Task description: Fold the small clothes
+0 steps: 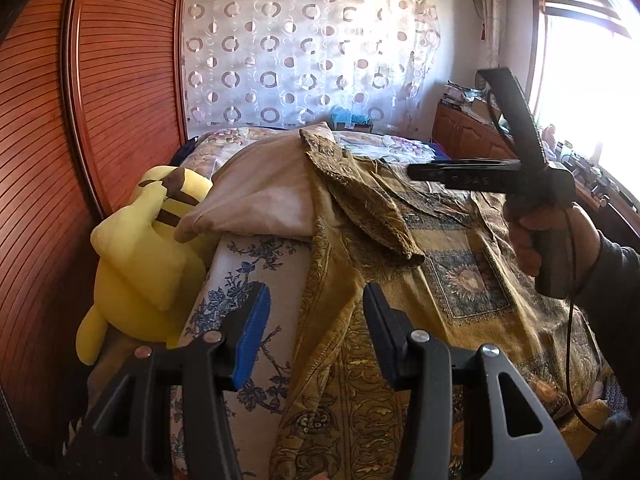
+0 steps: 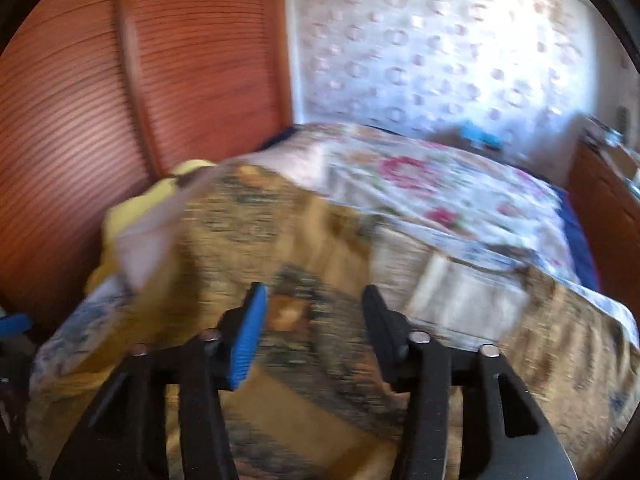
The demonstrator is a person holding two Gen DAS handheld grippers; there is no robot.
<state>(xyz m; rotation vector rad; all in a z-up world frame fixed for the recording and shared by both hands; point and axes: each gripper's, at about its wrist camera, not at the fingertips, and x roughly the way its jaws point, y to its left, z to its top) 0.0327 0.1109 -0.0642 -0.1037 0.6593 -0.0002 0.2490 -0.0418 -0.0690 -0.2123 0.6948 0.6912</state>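
Observation:
A yellow-brown patterned garment (image 1: 400,280) lies spread on the bed, one flap (image 1: 360,196) folded over near its top. My left gripper (image 1: 316,304) is open and empty, hovering over the garment's left edge. In the left wrist view the right gripper (image 1: 424,171) is held in a hand above the garment's right side, seen edge-on. In the blurred right wrist view, my right gripper (image 2: 314,304) is open and empty above the garment (image 2: 256,240).
A yellow plush toy (image 1: 148,256) lies at the bed's left edge beside a wooden slatted wardrobe (image 1: 80,120). A beige pillow (image 1: 260,196) sits behind the garment. A floral bedsheet (image 2: 440,196) covers the far bed. A wooden cabinet (image 1: 476,136) stands at right under the window.

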